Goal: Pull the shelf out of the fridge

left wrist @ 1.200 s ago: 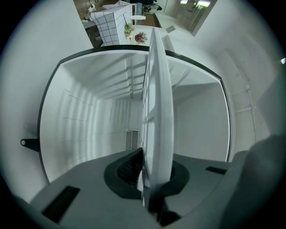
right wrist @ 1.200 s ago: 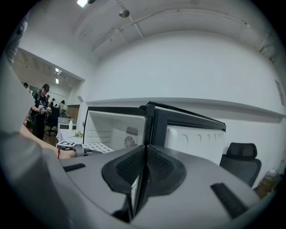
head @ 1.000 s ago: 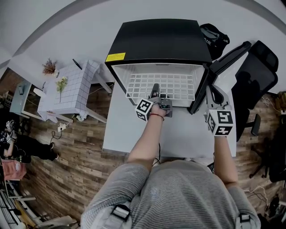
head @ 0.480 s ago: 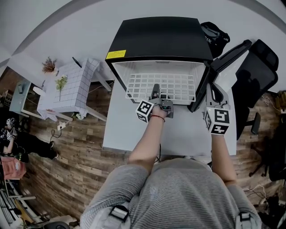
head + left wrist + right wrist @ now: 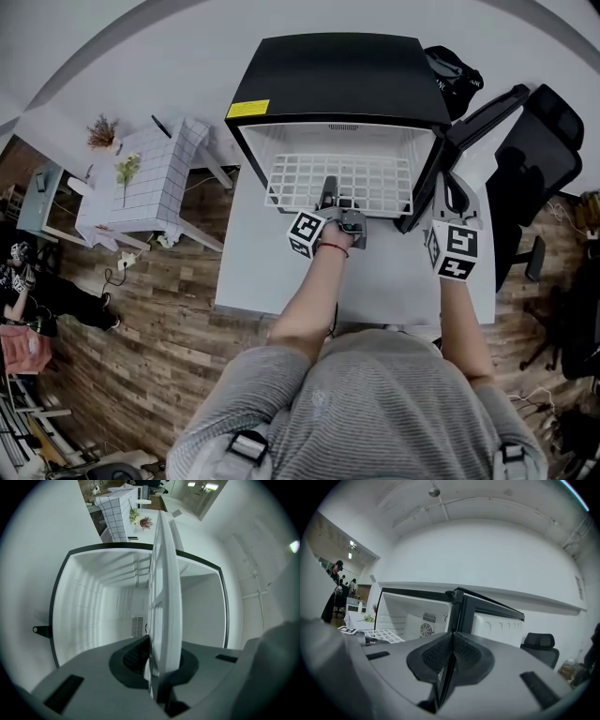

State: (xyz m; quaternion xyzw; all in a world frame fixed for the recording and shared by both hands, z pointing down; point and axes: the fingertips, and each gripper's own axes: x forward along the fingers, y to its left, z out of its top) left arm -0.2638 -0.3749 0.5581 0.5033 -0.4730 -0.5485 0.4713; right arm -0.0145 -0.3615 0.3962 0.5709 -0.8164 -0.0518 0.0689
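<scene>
A person in a grey striped top stands at a white table (image 5: 394,281), a hand-held gripper in each hand, facing a small black-topped fridge with a white interior (image 5: 337,80) that sits at the table's 12 o'clock edge. The fridge's black door (image 5: 469,127) hangs open toward 2 o'clock. A white wire-grid shelf (image 5: 342,178) lies flat and juts part-way out of the fridge's mouth, its rear still inside the cabinet and its front rim overhanging the table.

The left gripper (image 5: 328,187) reaches straight ahead to the middle of that front rim; its own view shows the jaws narrowed onto the rim, pads pressed against either face of the shelf. The right gripper (image 5: 453,197) hangs apart at 3 o'clock from the shelf, just beside the open door, its jaws drawn fully together with nothing between them.

A black office chair (image 5: 548,150) stands beyond the door at 2 o'clock. At 10 o'clock, on the wood-plank floor (image 5: 159,309), a low table draped in a white checked cloth (image 5: 150,183) carries small sprigs of flowers.
</scene>
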